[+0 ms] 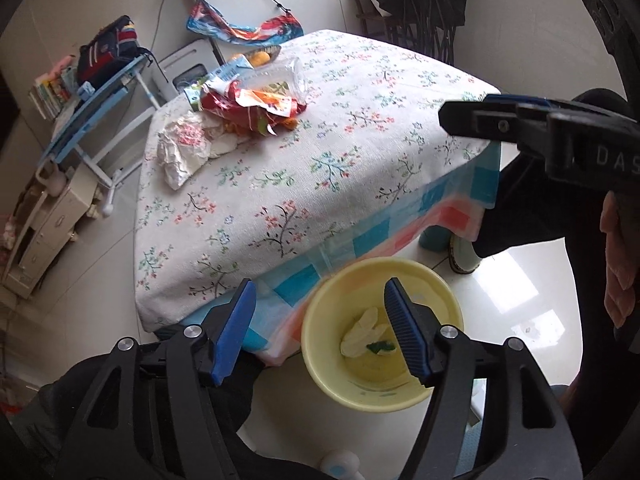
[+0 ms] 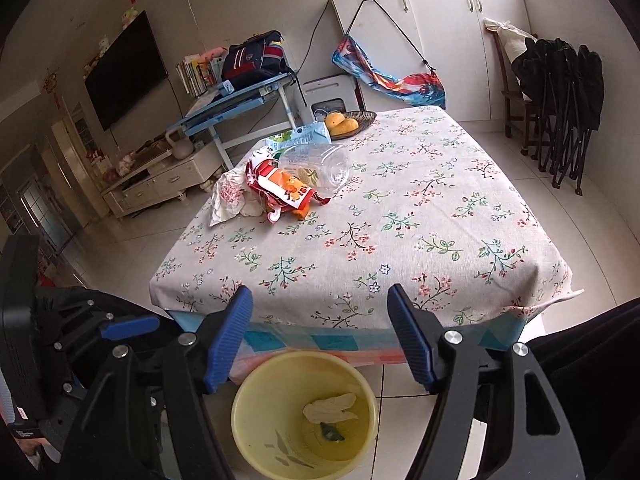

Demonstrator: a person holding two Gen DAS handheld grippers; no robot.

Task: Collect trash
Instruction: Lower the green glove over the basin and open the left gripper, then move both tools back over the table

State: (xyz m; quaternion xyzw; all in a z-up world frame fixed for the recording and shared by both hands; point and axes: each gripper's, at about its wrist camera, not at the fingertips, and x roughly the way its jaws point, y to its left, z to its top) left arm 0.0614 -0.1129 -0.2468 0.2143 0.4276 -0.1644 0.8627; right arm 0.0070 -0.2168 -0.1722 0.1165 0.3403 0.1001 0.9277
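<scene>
A yellow waste bin (image 1: 332,380) (image 2: 256,440) stands on the floor at the table's near edge, with pale peel scraps (image 1: 362,334) (image 2: 330,404) and a small green bit inside. My left gripper (image 1: 320,332) hovers open over the bin, nothing between its blue pads. My right gripper (image 2: 320,336) is open and empty above the bin and the table edge; it also shows in the left wrist view (image 1: 520,120). A heap of trash lies at the table's far left: red snack wrappers (image 1: 252,110) (image 2: 284,190), a clear plastic container (image 2: 316,164), crumpled white paper (image 1: 184,148) (image 2: 228,196), a blue-green carton (image 2: 300,136).
The table carries a floral cloth (image 1: 320,168) (image 2: 400,232). A basket of yellow fruit (image 2: 348,122) sits at its far edge. A blue desk (image 2: 236,108), a TV cabinet (image 2: 160,180), white cupboards (image 2: 440,40) and folded black chairs (image 2: 560,100) stand around. A hand (image 1: 616,264) is at the right.
</scene>
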